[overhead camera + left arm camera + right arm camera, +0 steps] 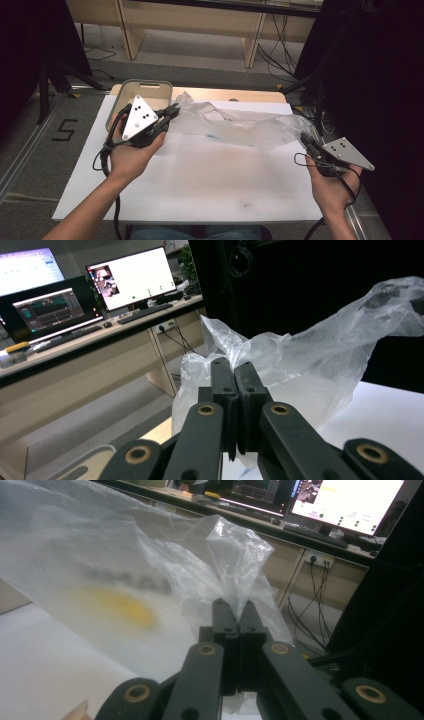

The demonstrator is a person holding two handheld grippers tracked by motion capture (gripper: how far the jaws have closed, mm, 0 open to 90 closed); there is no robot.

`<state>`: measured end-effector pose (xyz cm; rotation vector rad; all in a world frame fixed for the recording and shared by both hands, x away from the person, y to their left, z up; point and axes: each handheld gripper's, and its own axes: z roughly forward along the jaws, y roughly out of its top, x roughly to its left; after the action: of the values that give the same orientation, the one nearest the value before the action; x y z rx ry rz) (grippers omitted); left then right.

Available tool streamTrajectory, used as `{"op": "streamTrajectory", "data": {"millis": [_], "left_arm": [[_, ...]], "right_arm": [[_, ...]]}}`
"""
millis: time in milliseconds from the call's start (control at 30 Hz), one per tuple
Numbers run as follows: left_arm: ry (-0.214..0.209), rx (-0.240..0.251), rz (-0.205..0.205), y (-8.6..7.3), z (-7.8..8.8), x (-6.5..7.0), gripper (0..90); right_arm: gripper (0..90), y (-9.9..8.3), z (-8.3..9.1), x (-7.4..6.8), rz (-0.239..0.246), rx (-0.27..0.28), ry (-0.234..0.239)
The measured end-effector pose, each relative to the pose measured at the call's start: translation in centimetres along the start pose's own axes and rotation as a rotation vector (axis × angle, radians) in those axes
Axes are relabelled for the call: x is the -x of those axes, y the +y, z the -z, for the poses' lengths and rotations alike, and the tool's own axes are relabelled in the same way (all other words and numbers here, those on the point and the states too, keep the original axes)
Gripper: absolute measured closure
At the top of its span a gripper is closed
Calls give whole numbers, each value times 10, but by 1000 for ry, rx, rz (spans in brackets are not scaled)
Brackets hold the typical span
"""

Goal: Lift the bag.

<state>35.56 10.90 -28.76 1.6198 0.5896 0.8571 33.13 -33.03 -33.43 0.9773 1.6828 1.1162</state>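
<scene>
A clear plastic bag [240,125] lies stretched across the far half of the white table [200,185], lifted slightly off the surface between the person's two hands. It is held this way, by the look of it, so the film pulls taut and the bag can be spread or opened out: each end is gripped and the hands sit well apart.

The left gripper [170,116] sits at the bag's left end, just in front of a grey bin [145,90] at the table's far left corner. In the left gripper view its jaws are pressed together, with a fold of the film caught between the tips.

The right gripper [306,140] holds the opposite end near the table's right edge. Its jaws are likewise squeezed tight on a bunched corner of plastic, which fans upward from the tips.
</scene>
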Motion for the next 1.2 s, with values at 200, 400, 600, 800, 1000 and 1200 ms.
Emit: {"op": "streamTrajectory", "data": {"millis": [200, 400, 600, 800, 1000, 1200], "left_arm": [[27, 1, 7, -1, -10, -5, 888], [83, -26, 7, -14, -31, -13, 888], [110, -60, 23, -28, -55, -17, 887], [125, -104, 53, -42, -79, -20, 887], [143, -165, 80, -58, -105, -26, 887], [150, -213, 109, -71, -124, -29, 879]], "right_arm": [[900, 0, -5, -2, -1, 2, 2], [899, -4, -21, -6, -2, -11, 10], [897, -8, -42, -11, -9, -33, 18], [896, -15, -64, -17, -17, -67, 28], [894, -20, -87, -16, -53, -93, 26], [887, -27, -107, -12, -92, -126, 10]]}}
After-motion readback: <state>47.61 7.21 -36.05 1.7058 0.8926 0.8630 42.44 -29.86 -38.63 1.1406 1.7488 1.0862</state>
